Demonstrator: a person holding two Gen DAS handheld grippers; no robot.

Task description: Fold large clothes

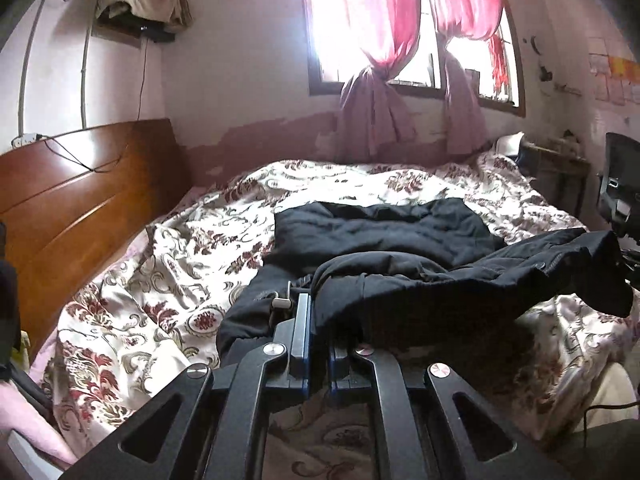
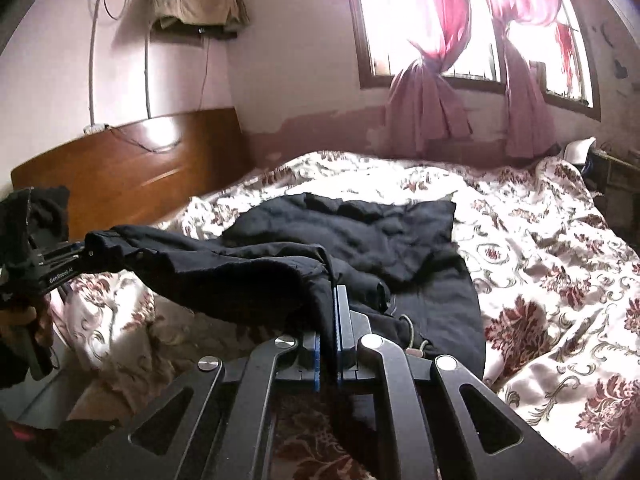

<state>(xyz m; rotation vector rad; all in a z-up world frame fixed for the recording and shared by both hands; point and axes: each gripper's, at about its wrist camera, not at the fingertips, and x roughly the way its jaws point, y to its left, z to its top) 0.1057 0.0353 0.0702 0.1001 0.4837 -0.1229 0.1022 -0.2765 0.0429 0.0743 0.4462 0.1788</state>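
One dark jacket point(image 1: 384, 236) lay across the middle of the bed point(image 1: 168, 280), on a flowered quilt, with its far part spread flat toward the window side and its near hem lifted clear of the bed's near edge. The left gripper point(image 1: 318, 312) had its fingers point(image 1: 300, 320) clamped on one end of that hem, and the right gripper point(image 2: 334, 312) had its fingers point(image 2: 343, 320) pressed together on the other end, so the cloth hung in a sagging band between the two. In the right wrist view the left gripper showed at the left side with dark cloth bunched over it; in the left wrist view the far end of the band reached the right edge, where the other tool was only partly seen.

As a judgement, the fold was at an early stage: both hem corners were taken and raised, but the lifted edge had not yet been carried over the flat part, and no neat crease was visible anywhere. Bringing the hem across, laying it down and any further folds were left to do.

Counted: one jacket, two grippers, one bed, one wooden headboard point(image 1: 80, 192), one window point(image 1: 416, 40) with two knotted pink curtains point(image 1: 372, 60)
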